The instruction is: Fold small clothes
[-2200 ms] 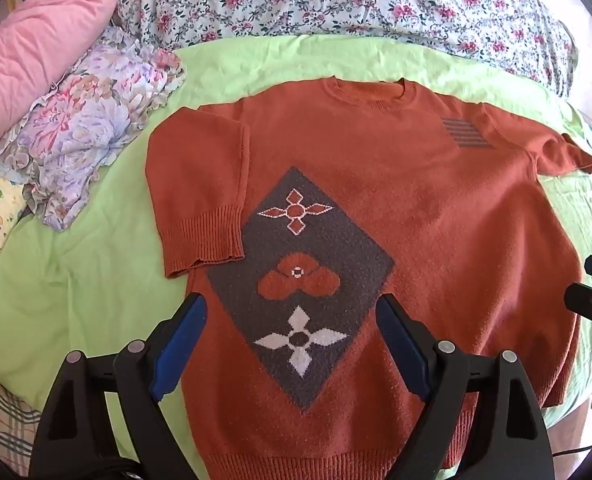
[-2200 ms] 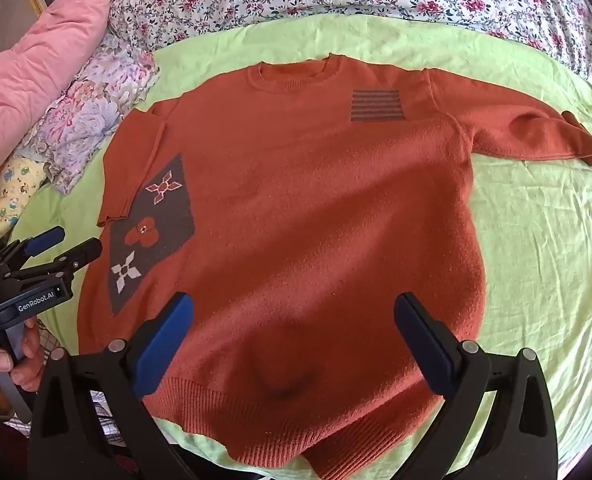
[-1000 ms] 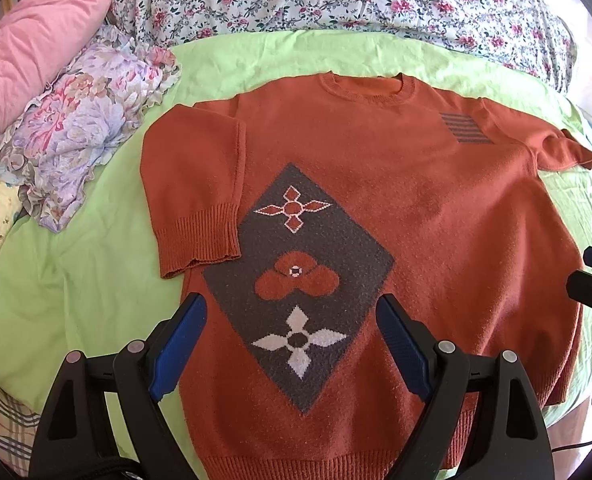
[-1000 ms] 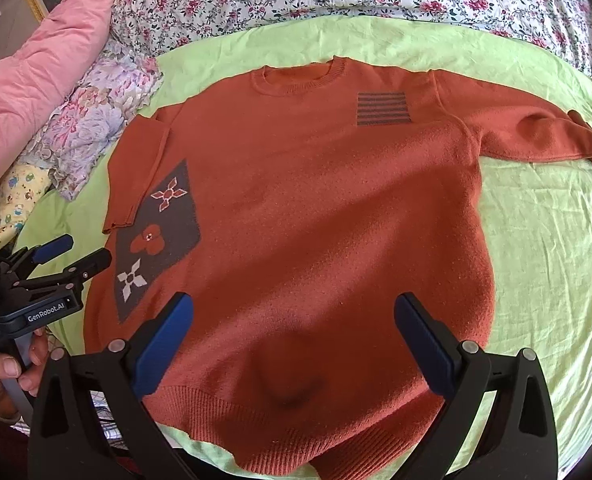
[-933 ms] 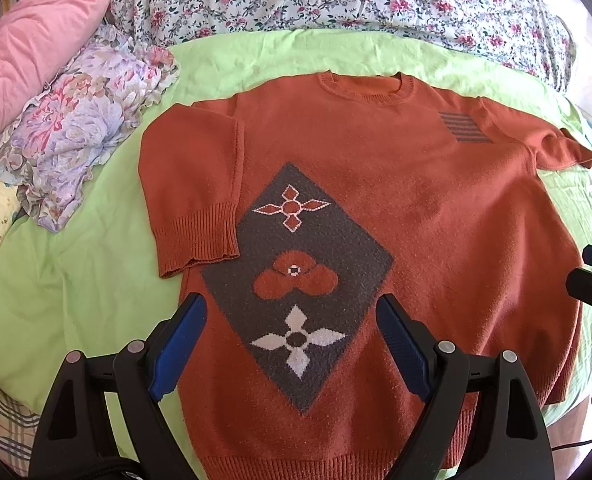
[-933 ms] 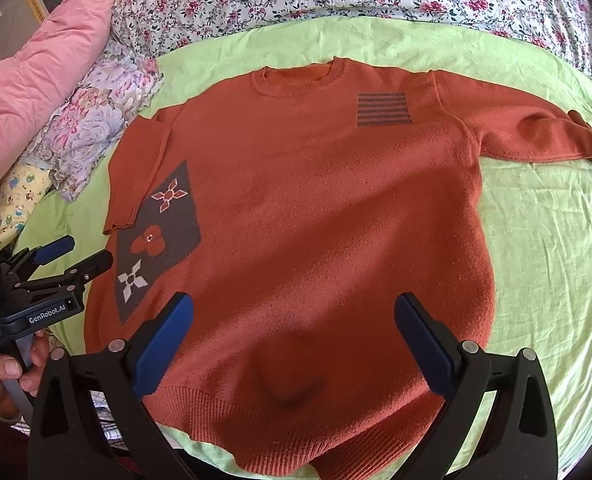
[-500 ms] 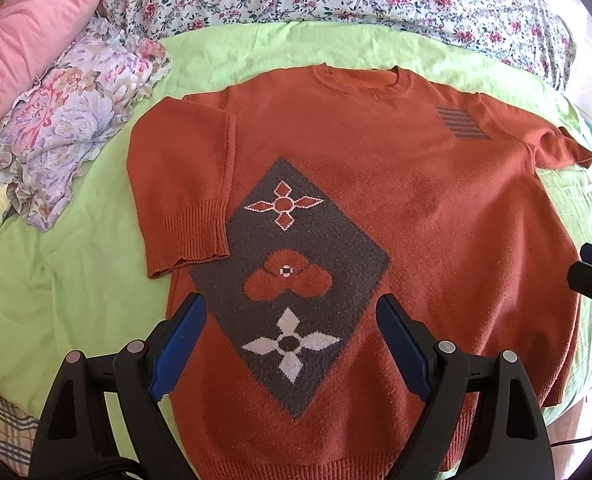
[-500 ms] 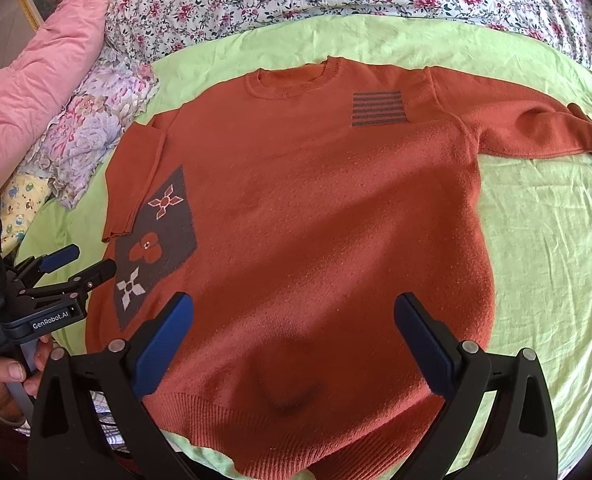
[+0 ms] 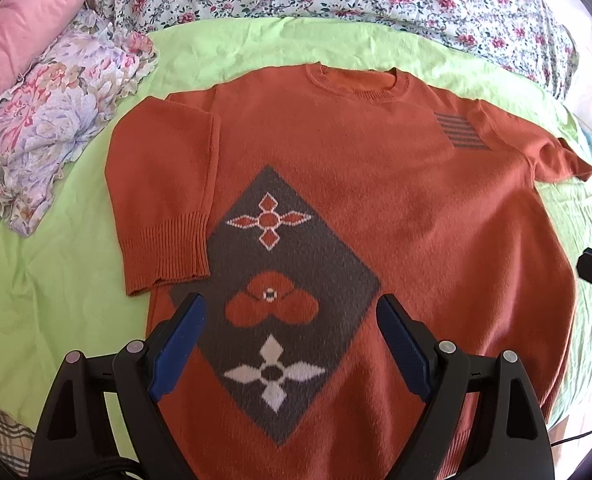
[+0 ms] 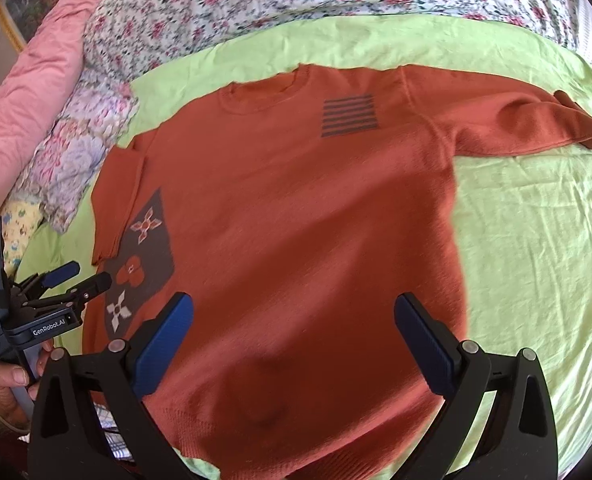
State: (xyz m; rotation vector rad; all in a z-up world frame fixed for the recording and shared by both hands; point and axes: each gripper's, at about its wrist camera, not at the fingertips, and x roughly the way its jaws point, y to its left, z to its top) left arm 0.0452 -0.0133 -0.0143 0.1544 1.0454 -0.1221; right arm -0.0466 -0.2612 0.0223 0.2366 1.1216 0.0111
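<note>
Ahead of both jaws lay the sweater (image 9: 396, 200), flat on the green sheet (image 9: 55, 280), collar far from you and hem nearest, its long axis running straight away from your fingers. Your left gripper (image 9: 291, 344) hovered with jaws wide and empty over the grey diamond (image 9: 296, 280). Your right gripper (image 10: 293, 344) hung just as wide and empty over the plain lower body. On the left side the sleeve (image 9: 163, 208) was already turned in beside the diamond. The other sleeve (image 10: 516, 120) stretched out sideways, far and to the right of your right jaws, so that hand was clearly the nearer one for it. You were handling a soft, thick knit with ribbed cuffs and hem; it would likely sag and slide when lifted.
</note>
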